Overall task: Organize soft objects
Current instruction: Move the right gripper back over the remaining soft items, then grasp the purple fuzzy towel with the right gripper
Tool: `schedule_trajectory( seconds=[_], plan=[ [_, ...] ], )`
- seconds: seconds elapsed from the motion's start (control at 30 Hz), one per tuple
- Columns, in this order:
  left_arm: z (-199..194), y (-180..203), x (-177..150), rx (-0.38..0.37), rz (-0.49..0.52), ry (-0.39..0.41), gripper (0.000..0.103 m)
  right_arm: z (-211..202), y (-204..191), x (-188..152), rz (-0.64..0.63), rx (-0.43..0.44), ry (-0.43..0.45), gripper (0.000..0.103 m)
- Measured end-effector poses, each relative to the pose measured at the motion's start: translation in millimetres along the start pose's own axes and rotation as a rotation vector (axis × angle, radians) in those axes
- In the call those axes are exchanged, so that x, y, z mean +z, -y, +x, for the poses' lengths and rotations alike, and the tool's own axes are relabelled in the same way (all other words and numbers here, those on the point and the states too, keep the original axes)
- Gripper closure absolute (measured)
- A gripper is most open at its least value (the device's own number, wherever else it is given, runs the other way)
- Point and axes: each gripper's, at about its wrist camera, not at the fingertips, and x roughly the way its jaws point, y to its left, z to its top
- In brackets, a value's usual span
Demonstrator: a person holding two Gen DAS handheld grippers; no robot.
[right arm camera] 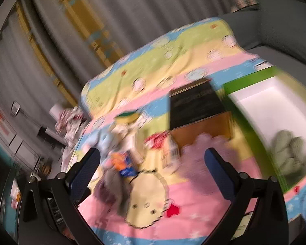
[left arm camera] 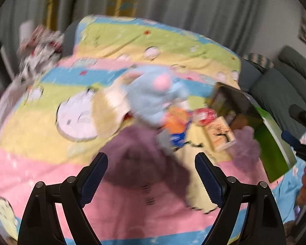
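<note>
Both views are motion-blurred. A pile of soft things lies on a striped pastel blanket point(left arm camera: 40, 159): a light blue plush point(left arm camera: 153, 100), a large purple cloth point(left arm camera: 136, 155), a beige cloth point(left arm camera: 110, 110) and an orange-blue packet point(left arm camera: 177, 124). My left gripper point(left arm camera: 151, 177) is open just above the purple cloth. My right gripper point(right arm camera: 153, 171) is open above the blanket point(right arm camera: 193, 200), between the blue plush point(right arm camera: 106, 140) and a lilac fluffy cloth point(right arm camera: 204, 149). A green box with a white inside point(right arm camera: 279, 106) holds a grey-green soft item point(right arm camera: 289, 151).
A dark box with a brown side point(right arm camera: 200, 118) stands next to the green box point(left arm camera: 273, 147). A small red-white item point(left arm camera: 204, 116) and a card point(left arm camera: 220, 132) lie by it. Crumpled patterned fabric point(left arm camera: 40, 49) lies at the far left. Grey curtains hang behind.
</note>
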Motion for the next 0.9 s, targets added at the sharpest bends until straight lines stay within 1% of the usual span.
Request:
schedule_trajectory(
  seconds=[0.07,0.1,0.17,0.23,0.3,0.37,0.43,0.47,0.53,0.6,0.63,0.7,0.73,0.77,0.8,0.83,0.87,0.9],
  plan=[
    [10.4,-16.8,-8.9,-0.028,-0.053,-0.034,0.016,19.2,-11.5,-7.4,-0.02,0.035,-0.061,0.001],
    [14.4,-22.5,-11.8,-0.043,-0.07,-0.047,0.016,33.7,-20.3,-13.1,-0.037,0.057,-0.105,0.001],
    [23.3,-28.1,-15.6,-0.062,-0.088,-0.071,0.016,54.3,-34.3,-20.4,-0.058,0.083,-0.161,0.002],
    [28.7,-31.5,-17.6,-0.048,-0.09,-0.082,0.016,76.5,-44.9,-30.1,-0.066,0.124,-0.226,0.003],
    [32.6,-36.2,-18.9,-0.046,-0.097,-0.083,0.016,99.1,-54.0,-39.3,-0.054,0.147,-0.296,0.005],
    [38.3,-41.8,-20.2,-0.036,-0.124,-0.101,0.016,115.8,-59.6,-45.2,-0.047,0.162,-0.343,0.006],
    [42.2,-45.3,-20.3,-0.066,-0.145,-0.113,0.016,136.8,-65.6,-50.8,-0.043,0.161,-0.406,0.008],
    [45.7,-47.7,-20.6,-0.102,-0.17,-0.124,0.016,144.2,-67.5,-52.8,-0.042,0.161,-0.429,0.01],
    [50.5,-50.7,-19.2,-0.147,-0.202,-0.135,0.016,161.6,-70.7,-57.5,-0.031,0.165,-0.481,0.014],
    [54.3,-53.5,-18.2,-0.16,-0.222,-0.132,0.016,172.9,-72.6,-60.6,-0.027,0.169,-0.523,0.024],
    [55.2,-54.6,-17.4,-0.169,-0.231,-0.129,0.016,180.2,-74.2,-62.3,-0.036,0.165,-0.54,0.025],
    [58.1,-56.8,-16.5,-0.201,-0.241,-0.13,0.025,187.0,-75.5,-63.9,-0.045,0.15,-0.547,0.029],
    [61.0,-57.1,-16.5,-0.219,-0.247,-0.141,0.033,188.6,-75.8,-63.9,-0.046,0.151,-0.548,0.029],
    [63.4,-55.4,-15.6,-0.222,-0.244,-0.147,0.038,187.9,-77.0,-63.7,-0.053,0.161,-0.546,0.03],
    [63.9,-54.6,-15.6,-0.217,-0.239,-0.146,0.04,187.8,-77.8,-63.2,-0.056,0.171,-0.548,0.032],
    [63.9,-52.1,-16.0,-0.205,-0.226,-0.14,0.046,186.3,-78.3,-63.5,-0.056,0.203,-0.56,0.034],
    [64.3,-49.9,-15.9,-0.201,-0.217,-0.14,0.048,186.1,-78.8,-63.7,-0.054,0.23,-0.57,0.042],
    [64.9,-48.0,-16.2,-0.202,-0.208,-0.139,0.049,187.2,-78.4,-66.0,-0.05,0.275,-0.593,0.053]
  ],
)
